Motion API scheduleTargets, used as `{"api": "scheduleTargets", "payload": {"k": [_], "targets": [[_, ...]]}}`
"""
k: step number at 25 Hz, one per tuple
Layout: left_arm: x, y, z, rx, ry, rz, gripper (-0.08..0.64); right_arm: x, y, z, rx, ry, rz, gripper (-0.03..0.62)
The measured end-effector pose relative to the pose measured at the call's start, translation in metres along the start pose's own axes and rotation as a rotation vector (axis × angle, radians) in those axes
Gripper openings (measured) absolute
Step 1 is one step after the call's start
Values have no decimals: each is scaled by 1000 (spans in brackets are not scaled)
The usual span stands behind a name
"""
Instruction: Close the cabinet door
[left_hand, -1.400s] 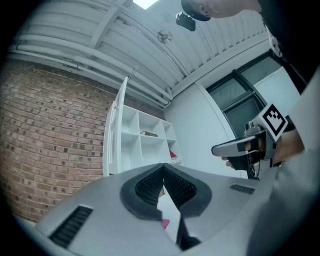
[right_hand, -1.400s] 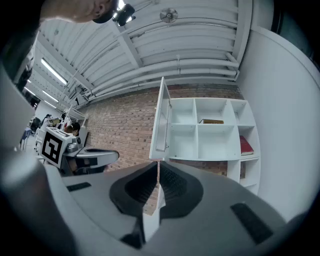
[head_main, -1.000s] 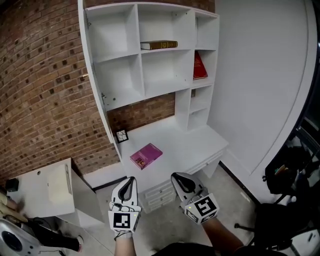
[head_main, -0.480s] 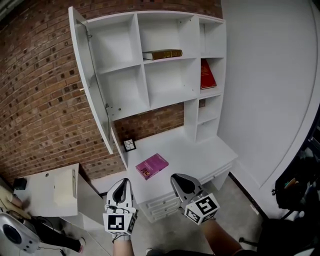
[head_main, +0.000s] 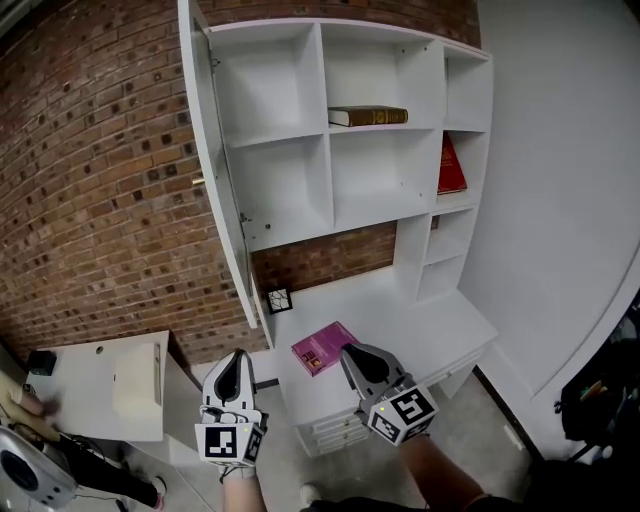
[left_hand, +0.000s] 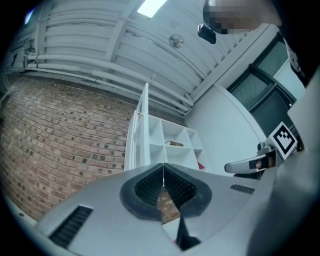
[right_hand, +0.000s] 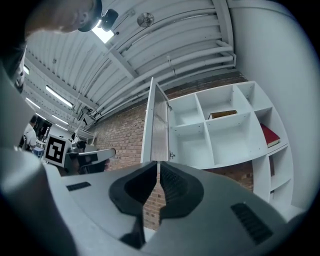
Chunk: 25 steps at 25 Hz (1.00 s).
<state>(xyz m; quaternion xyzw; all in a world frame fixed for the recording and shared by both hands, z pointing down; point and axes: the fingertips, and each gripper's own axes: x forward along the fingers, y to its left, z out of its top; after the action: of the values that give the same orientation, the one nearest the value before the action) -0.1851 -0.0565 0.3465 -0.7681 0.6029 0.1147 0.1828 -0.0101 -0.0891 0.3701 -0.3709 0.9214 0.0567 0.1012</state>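
A white wall cabinet (head_main: 330, 130) hangs above a white desk, and its tall door (head_main: 218, 170) stands open, edge-on toward me at the cabinet's left side. The door (left_hand: 143, 131) shows in the left gripper view and the door (right_hand: 159, 129) again in the right gripper view, straight ahead of the jaws. My left gripper (head_main: 236, 366) is low in the head view, shut and empty, well below the door. To its right, my right gripper (head_main: 357, 360) is also shut with nothing in it.
A brown book (head_main: 368, 116) lies on an upper shelf and a red book (head_main: 450, 166) leans in a right cubby. A magenta book (head_main: 322, 347) and a small framed picture (head_main: 279, 300) sit on the desk (head_main: 440, 330). A low white table (head_main: 100, 385) stands at the left by the brick wall.
The view has shifted so the cabinet sits further right and higher. The door now shows more edge-on. Both grippers stay low and shut.
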Motion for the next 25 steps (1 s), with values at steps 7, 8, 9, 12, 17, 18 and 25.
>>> {"api": "scheduleTargets", "payload": {"k": [7, 8, 9, 12, 17, 18, 25], "targets": [[45, 68, 15, -36, -101, -2, 11, 79, -3, 1, -37, -25, -13, 29], [53, 77, 19, -41, -121, -9, 11, 89, -4, 1, -40, -30, -17, 28], [61, 84, 23, -46, -142, -18, 11, 99, -5, 1, -42, -37, -21, 29], [84, 101, 43, -54, -213, -56, 11, 121, -7, 3, -39, -50, -40, 28], [119, 116, 80, -48, -328, -136, 11, 141, -14, -7, -40, -58, -101, 29], [125, 118, 87, -46, -350, -153, 11, 143, -15, -8, -40, -58, -112, 28], [158, 116, 139, -79, -482, -246, 22, 135, -33, -14, -47, -42, -195, 28]]}}
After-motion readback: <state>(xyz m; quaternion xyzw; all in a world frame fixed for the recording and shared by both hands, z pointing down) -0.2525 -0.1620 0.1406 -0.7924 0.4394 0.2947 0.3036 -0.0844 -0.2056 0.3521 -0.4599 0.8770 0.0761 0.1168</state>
